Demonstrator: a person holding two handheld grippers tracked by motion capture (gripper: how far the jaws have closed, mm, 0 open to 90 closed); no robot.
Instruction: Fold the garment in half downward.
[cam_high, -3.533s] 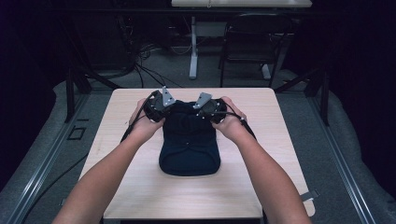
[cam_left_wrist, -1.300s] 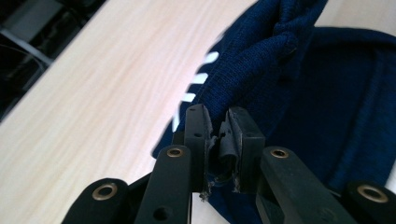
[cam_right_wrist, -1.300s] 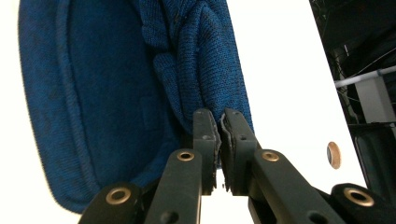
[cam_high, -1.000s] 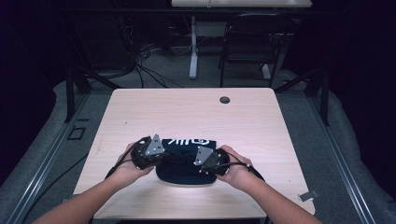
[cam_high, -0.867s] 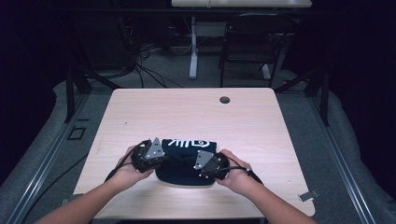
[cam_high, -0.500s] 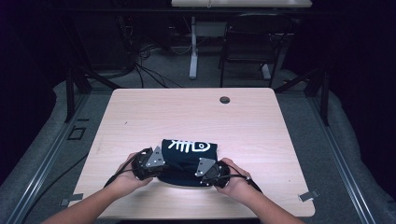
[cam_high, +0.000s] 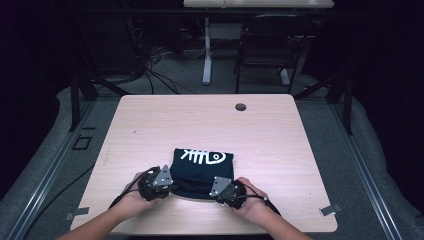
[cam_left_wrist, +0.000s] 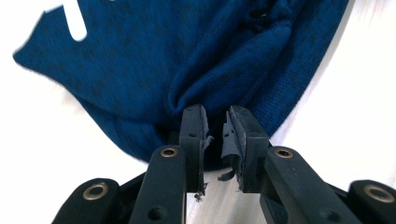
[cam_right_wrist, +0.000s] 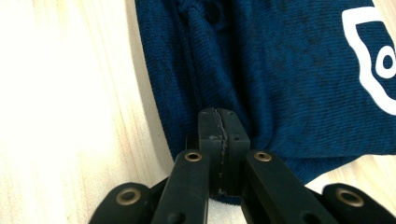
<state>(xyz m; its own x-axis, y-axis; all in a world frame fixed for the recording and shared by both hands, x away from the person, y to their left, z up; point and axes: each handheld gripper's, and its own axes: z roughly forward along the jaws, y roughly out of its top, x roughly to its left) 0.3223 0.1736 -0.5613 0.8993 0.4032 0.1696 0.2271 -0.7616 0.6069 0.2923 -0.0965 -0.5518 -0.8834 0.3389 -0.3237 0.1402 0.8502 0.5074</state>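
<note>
pale wood table (cam_high: 150, 125), folded dark blue garment (cam_high: 202, 172) near its front edge, small round grommet (cam_high: 241, 107) at back

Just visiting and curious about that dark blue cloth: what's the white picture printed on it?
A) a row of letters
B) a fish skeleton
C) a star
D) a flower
B: in the high view the folded dark blue cloth shows a white fish skeleton, head and ribs, along its far edge.

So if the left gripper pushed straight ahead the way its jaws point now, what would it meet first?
The folded dark blue knit garment. In the left gripper view, the left gripper has its jaws slightly apart, right at a bunched fold of the cloth's edge, so it would likely press into that fabric at once; whether it already touches is unclear.
</note>
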